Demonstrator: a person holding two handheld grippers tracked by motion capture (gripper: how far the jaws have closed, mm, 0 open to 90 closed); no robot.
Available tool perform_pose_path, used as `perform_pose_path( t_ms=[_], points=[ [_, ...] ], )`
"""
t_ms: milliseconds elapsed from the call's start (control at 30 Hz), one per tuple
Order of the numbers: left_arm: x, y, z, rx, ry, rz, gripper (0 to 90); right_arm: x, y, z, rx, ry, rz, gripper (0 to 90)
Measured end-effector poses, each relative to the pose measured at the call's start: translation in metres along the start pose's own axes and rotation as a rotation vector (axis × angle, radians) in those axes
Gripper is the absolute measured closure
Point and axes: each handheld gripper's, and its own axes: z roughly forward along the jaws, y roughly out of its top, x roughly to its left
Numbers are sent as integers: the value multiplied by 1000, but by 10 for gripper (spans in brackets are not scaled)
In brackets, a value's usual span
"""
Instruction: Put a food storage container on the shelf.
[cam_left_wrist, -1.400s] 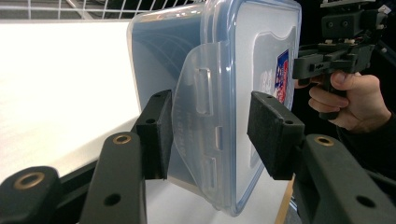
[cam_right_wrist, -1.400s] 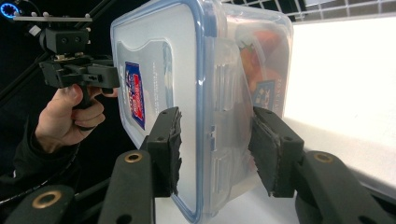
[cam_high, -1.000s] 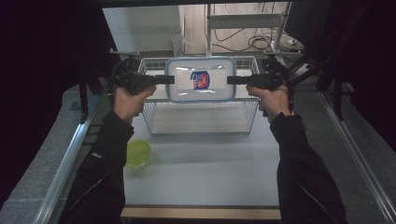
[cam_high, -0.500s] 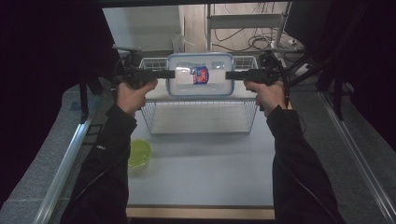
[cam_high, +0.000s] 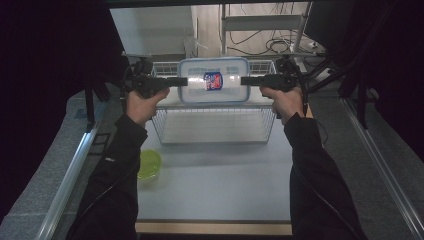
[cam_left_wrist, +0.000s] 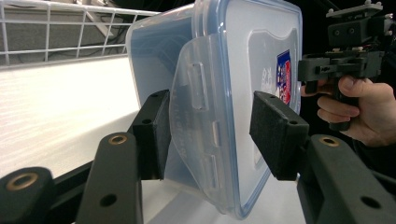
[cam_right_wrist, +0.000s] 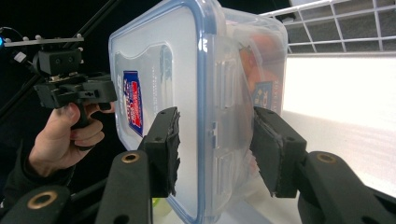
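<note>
A clear lidded container (cam_high: 214, 80) hangs above the wire basket (cam_high: 215, 131), its ends between the jaws of the left gripper (cam_left_wrist: 205, 135) and right gripper (cam_right_wrist: 214, 151), pad contact unclear, its contents blurred behind the plastic.

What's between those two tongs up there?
In the high view, a lidded clear box spans from the left tongs to the right tongs, above a wire basket. Each pair straddles one end.

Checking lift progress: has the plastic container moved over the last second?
Yes. The container has shifted away from the person, toward the wire basket's far rim.
</note>
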Motion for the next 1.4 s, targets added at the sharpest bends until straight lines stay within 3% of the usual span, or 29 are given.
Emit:
perform_pose_path(
  t_ms=[233,433,467,567,600,633,700,767,900,1000,1033,1067,1100,1133,1167,1200,1233,1267,1300,1333,1367,1400],
  points=[
    [0,0,4,-6,25,9,462,0,1,3,-9,-18,-18,507],
    [3,2,7,-13,32,-11,438,-2,1,5,-24,-27,-12,491],
    [4,2,8,-9,58,-2,428,-4,1,6,-31,-28,-7,482],
    [4,1,9,9,80,20,435,-5,1,6,-38,-46,-5,482],
    [4,-1,12,10,86,28,424,-6,1,5,-44,-52,-9,538],
    [5,-2,11,-22,75,16,388,-7,1,4,-45,-72,-27,533],
    [7,-2,12,-11,62,16,388,-9,0,6,-50,-79,-30,521],
    [5,-3,11,-15,77,18,380,-10,0,6,-57,-77,-30,522],
    [-1,-4,9,-19,127,86,318,-5,-1,4,-64,-114,-74,523],
    [-10,-9,1,-31,126,140,302,3,-3,-5,-67,-151,-150,565],
    [-10,-9,1,-31,126,140,310,3,-3,-5,-67,-151,-150,565],
    [-17,-14,-4,-30,146,195,330,9,-6,-13,-64,-166,-200,652],
    [-17,-14,-4,-30,146,195,347,9,-6,-13,-64,-166,-200,652],
    [-23,-21,-9,-33,151,240,403,14,-12,-19,-65,-187,-239,753],
    [-23,-21,-9,-33,151,240,453,14,-12,-19,-65,-187,-239,753],
    [-26,-26,-11,-37,150,267,525,19,-21,-22,-59,-190,-278,842],
    [-27,-29,-11,-29,156,286,525,19,-21,-22,-59,-190,-278,842],
    [-29,-33,-9,-22,168,296,666,21,-29,-19,-30,-189,-314,892],
    [-30,-35,-7,-13,175,301,666,21,-29,-19,-30,-189,-314,892],
    [-30,-38,-3,-5,181,301,767,21,-37,-11,6,-194,-344,898],
    [-30,-39,1,3,190,300,767,21,-37,-11,6,-194,-344,898],
    [-30,-41,5,4,203,299,825,20,-42,-2,27,-194,-351,898]
  ],
)
